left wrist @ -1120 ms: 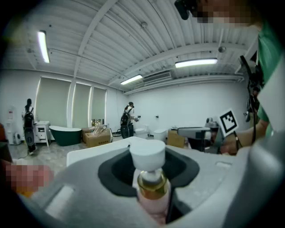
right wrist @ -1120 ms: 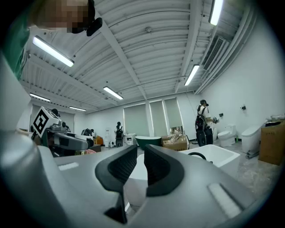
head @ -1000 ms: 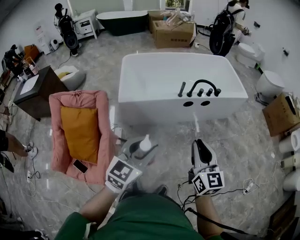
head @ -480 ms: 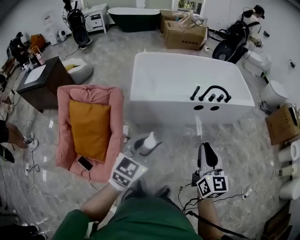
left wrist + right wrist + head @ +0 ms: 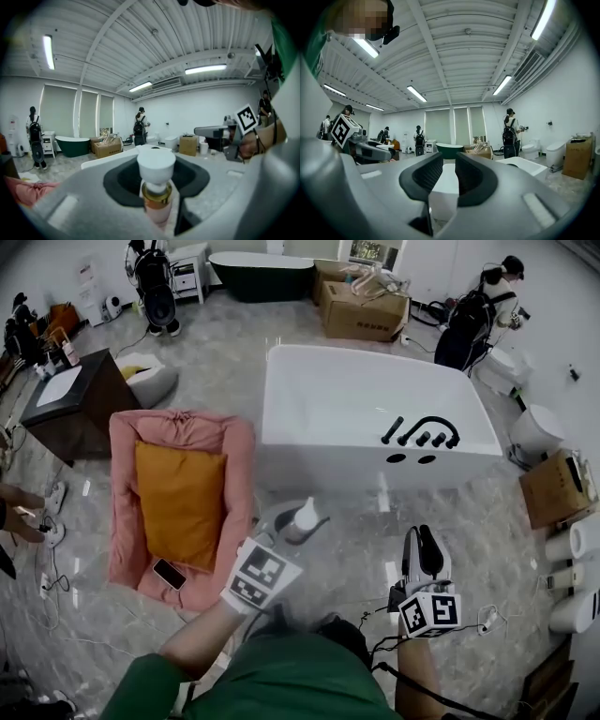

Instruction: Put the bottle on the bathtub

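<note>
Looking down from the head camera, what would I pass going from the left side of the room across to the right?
Dark table → pink seat → bottle → black tap on the bathtub → cardboard box.

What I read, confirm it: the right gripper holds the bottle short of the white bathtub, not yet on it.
Wrong gripper. The left gripper holds the bottle short of the white bathtub, not yet on it. The left gripper view shows its jaws clamped on the bottle, and the right gripper has nothing between its jaws.
</note>
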Motion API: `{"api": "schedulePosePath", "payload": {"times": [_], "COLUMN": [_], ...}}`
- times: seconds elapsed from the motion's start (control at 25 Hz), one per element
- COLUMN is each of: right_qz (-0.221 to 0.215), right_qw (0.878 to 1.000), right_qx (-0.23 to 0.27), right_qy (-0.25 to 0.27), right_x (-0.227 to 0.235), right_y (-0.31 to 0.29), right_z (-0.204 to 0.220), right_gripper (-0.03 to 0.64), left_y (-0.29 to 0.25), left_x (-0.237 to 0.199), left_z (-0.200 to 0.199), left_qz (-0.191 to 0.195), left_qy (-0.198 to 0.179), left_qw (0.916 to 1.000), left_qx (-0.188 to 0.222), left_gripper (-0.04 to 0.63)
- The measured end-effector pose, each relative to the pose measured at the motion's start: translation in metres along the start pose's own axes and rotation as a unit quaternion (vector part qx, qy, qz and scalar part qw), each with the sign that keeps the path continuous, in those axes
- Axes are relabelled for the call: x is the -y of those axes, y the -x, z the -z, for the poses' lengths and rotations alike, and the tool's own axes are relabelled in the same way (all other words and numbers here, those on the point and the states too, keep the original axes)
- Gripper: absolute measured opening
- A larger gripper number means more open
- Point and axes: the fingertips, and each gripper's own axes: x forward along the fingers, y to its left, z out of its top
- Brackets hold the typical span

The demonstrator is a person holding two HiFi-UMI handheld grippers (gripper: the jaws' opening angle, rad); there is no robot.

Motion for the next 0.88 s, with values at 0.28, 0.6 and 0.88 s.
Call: {"api": "schedulePosePath", "payload": {"times": [0.28, 0.6, 0.88], "right_qz": [0.011, -0.017, -0.056], "right_qw": [1.0, 1.0, 0.997], "right_qx": [-0.002, 0.004, -0.003], "right_qy": [0.001, -0.024, -0.049], "right_x": [-0.008, 0.023, 0.068], "right_y": [-0.019, -0.077, -0.149], "right_z": [-0.003, 0.008, 0.01], "right_gripper": [0.066, 0.066, 0.066], "left_y": [0.001, -0.039, -0.098], "left_x": [-0.029, -0.063, -0.105], "left_z": [0.002, -0.002, -0.013], "left_qz": [-0.002, -0.023, -0.069], "left_qy": [0.001, 0.009, 0.011], "left_qw": [1.0, 0.9997, 0.9975], "left_qx": [0.001, -0.008, -0.011], "left_gripper": [0.147, 0.147, 0.147]}}
